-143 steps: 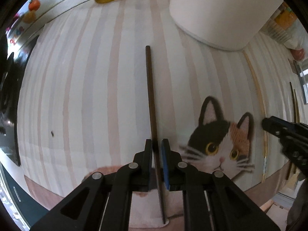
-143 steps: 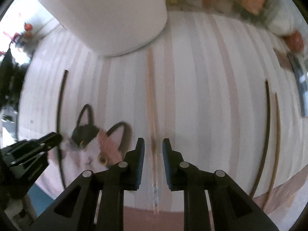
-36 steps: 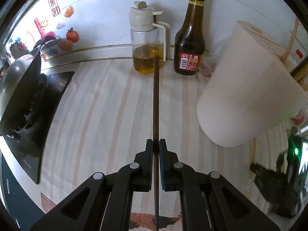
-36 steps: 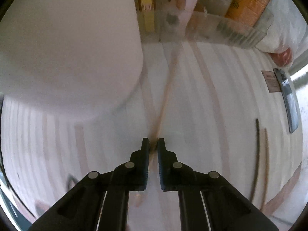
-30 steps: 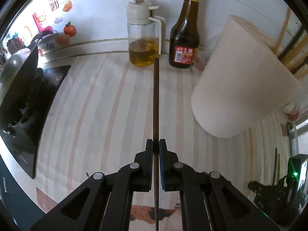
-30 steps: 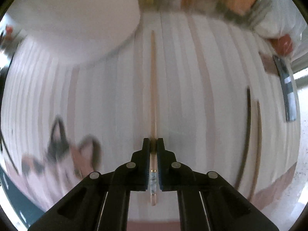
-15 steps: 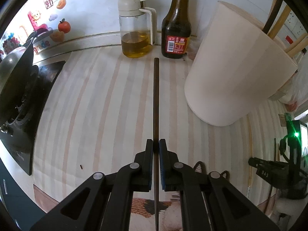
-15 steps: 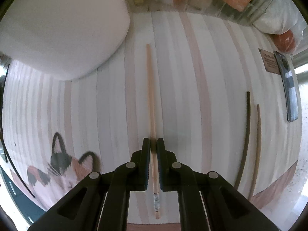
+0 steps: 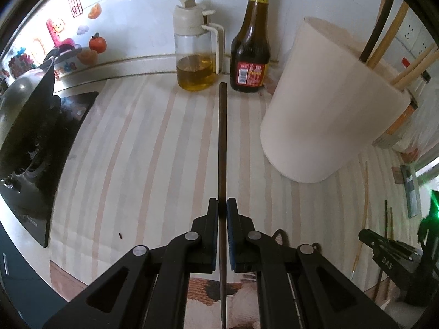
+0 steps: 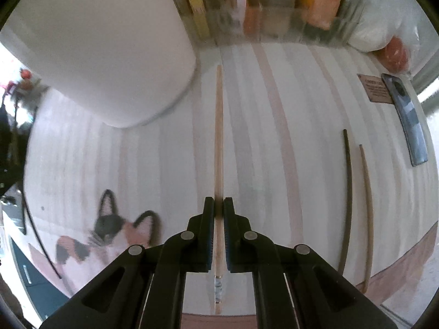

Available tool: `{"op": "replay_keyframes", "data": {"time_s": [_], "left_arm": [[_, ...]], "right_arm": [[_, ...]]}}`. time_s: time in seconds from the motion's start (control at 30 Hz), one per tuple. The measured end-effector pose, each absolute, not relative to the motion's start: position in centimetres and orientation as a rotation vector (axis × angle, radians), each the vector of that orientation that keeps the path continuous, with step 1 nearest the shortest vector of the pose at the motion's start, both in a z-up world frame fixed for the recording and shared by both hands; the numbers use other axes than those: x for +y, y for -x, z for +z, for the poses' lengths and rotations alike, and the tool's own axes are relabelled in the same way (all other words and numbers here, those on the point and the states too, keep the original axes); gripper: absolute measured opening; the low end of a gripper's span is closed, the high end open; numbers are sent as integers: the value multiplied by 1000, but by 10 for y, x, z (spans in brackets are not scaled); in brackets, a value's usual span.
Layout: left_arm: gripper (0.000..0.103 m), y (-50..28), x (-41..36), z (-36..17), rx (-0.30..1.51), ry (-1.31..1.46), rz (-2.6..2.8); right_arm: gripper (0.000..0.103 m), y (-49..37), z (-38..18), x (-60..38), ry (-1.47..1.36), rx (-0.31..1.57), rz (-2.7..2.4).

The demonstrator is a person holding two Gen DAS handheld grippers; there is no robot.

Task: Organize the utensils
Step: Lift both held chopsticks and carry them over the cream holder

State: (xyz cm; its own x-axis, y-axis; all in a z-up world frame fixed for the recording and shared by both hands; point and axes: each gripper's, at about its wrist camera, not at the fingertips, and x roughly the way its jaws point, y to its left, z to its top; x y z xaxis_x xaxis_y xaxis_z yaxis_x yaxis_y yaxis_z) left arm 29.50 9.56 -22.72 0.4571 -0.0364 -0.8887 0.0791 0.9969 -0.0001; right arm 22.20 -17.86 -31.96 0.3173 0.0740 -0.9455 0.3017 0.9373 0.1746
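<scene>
My left gripper point(image 9: 222, 205) is shut on a dark brown chopstick point(image 9: 222, 137) and holds it above the striped mat, pointing toward the bottles. The white utensil holder point(image 9: 329, 109) stands to its right with several chopsticks point(image 9: 384, 41) sticking out. My right gripper point(image 10: 218, 205) is shut on a light wooden chopstick point(image 10: 218, 126), held just over the mat beside the holder point(image 10: 96, 41). The right gripper also shows in the left wrist view point(image 9: 384, 246) at the lower right.
An oil dispenser point(image 9: 196, 54) and a dark sauce bottle point(image 9: 251, 46) stand at the back wall. A stove with a wok point(image 9: 24, 115) is at the left. Two more chopsticks, dark point(image 10: 347, 197) and light point(image 10: 367, 205), lie on the mat at the right, near a phone point(image 10: 408, 120).
Both grippers closed on their chopsticks and lifted them. Over the last second the left gripper tilted its view up and the right gripper drew back slightly from the holder.
</scene>
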Motion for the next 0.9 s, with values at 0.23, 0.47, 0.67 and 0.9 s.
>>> {"op": "replay_keyframes", "data": {"time_s": [0.23,0.47,0.67,0.9], "left_arm": [[4,-289,91,-199,1038,-36,-93],[4,-283,91,-150,949,7,-128],[4,-282,89,-95,845,59,-175],[4,-298,78,-28,711,107,-231]], "right_arm": [[6,-203,-286,-171,-386,1094,-154],[6,-203,-226,-172,-428,912,-145],[6,-219,-160,-177,-453,763,-110],[6,-240,-102,-179,-459,627,-68]]}}
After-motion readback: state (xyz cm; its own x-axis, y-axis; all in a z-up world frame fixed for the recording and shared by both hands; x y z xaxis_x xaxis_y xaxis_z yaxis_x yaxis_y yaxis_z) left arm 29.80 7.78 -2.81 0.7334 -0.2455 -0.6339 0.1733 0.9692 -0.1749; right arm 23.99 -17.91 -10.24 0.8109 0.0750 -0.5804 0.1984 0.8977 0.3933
